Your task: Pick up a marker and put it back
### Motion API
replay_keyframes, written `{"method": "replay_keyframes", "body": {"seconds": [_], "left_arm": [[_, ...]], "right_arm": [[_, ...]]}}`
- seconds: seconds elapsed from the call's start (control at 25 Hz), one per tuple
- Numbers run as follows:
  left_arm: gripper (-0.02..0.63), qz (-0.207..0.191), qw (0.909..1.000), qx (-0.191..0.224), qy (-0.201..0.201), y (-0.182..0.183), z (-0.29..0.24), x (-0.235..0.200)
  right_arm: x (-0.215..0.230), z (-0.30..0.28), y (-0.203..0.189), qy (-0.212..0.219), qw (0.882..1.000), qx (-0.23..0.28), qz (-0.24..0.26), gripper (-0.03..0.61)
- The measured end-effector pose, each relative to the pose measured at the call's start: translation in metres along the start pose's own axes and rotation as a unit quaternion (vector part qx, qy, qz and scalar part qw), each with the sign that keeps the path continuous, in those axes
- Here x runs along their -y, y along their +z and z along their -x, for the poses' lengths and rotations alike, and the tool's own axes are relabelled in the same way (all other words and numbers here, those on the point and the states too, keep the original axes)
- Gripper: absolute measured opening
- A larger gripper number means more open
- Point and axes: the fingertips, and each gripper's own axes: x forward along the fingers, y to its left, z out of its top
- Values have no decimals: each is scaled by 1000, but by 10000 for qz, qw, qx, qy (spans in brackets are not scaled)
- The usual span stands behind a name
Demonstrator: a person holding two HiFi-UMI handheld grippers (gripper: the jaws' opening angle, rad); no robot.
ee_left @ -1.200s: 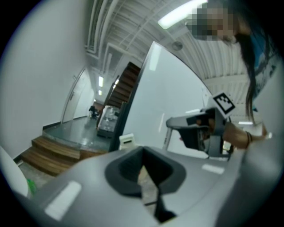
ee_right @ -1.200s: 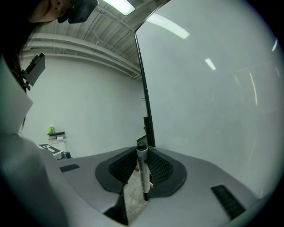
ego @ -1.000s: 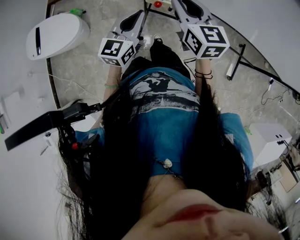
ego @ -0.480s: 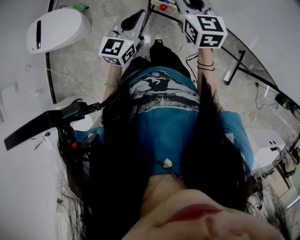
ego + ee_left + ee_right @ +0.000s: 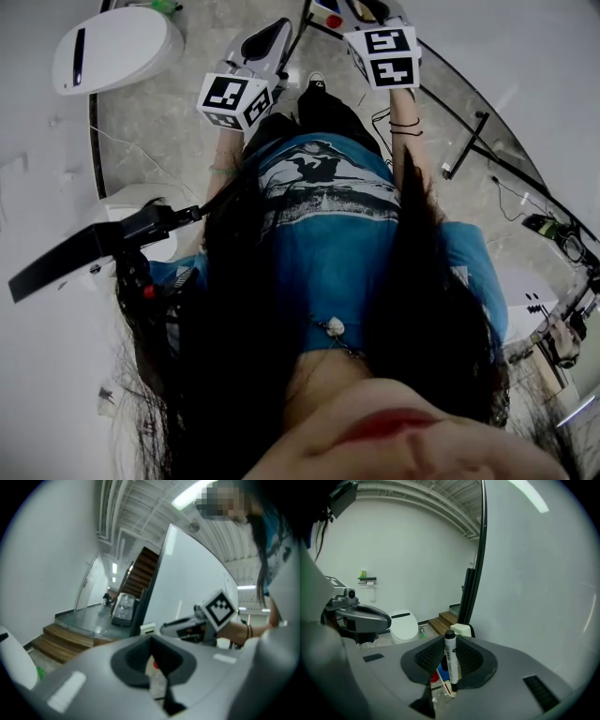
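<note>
A white marker with a black cap (image 5: 451, 656) stands upright between the ribbed black pads of my right gripper (image 5: 450, 665), which is shut on it. Red and blue items (image 5: 437, 674) show just below the jaws, partly hidden. In the head view the right gripper's marker cube (image 5: 382, 56) is held far forward at the top, and its jaws run off the edge. My left gripper (image 5: 152, 667) is shut with nothing in it; only a red spot shows through the slit. Its cube (image 5: 234, 98) sits left of the right one.
A white oval device (image 5: 112, 47) lies on the grey stone floor at upper left. A black stand bar (image 5: 464, 141) crosses at right, with a white box (image 5: 525, 291) below it. A black arm (image 5: 94, 246) juts out at left. Wooden steps (image 5: 61, 641) lie ahead of the left gripper.
The right gripper has moved forward and slightly left, toward the top of the head view. The left gripper has stayed put. The floor and stand have shifted as the head turned.
</note>
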Motion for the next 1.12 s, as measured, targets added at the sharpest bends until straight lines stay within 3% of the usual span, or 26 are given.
{"method": "replay_keyframes", "body": {"seconds": [0.32, 0.92, 1.12], "left_arm": [[0, 16, 9999, 10, 107, 3, 0, -6], [0, 16, 9998, -5, 185, 1, 3, -12], [0, 29, 9999, -37, 158, -1, 3, -10]], "right_arm": [[-18, -19, -6, 467, 9980, -8, -416, 83], [-32, -32, -13, 533, 9983, -98, -201, 86], [-31, -29, -13, 549, 9979, -38, -339, 86]]}}
